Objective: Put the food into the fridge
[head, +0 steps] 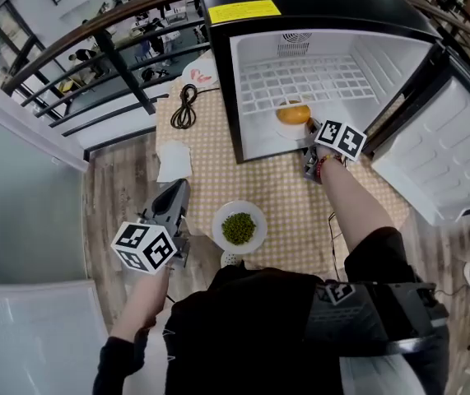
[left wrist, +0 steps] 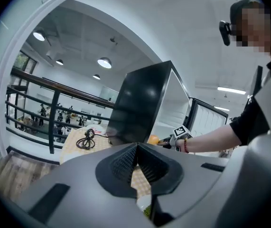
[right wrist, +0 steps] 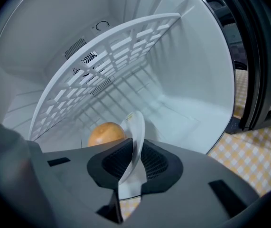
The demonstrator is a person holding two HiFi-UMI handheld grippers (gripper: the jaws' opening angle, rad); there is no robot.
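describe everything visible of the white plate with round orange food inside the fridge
The white plate is round and thin-rimmed, smooth like glazed ceramic or plastic. It lies flat on the white floor of the open fridge, below the wire shelf. A round orange-brown food item sits on it. Its near rim stands between the jaws of the right gripper, which look slightly parted.

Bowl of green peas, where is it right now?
In the head view, the bowl of green peas sits on the checkered tablecloth near the table's close edge. It is just right of the left gripper and in front of the open fridge.
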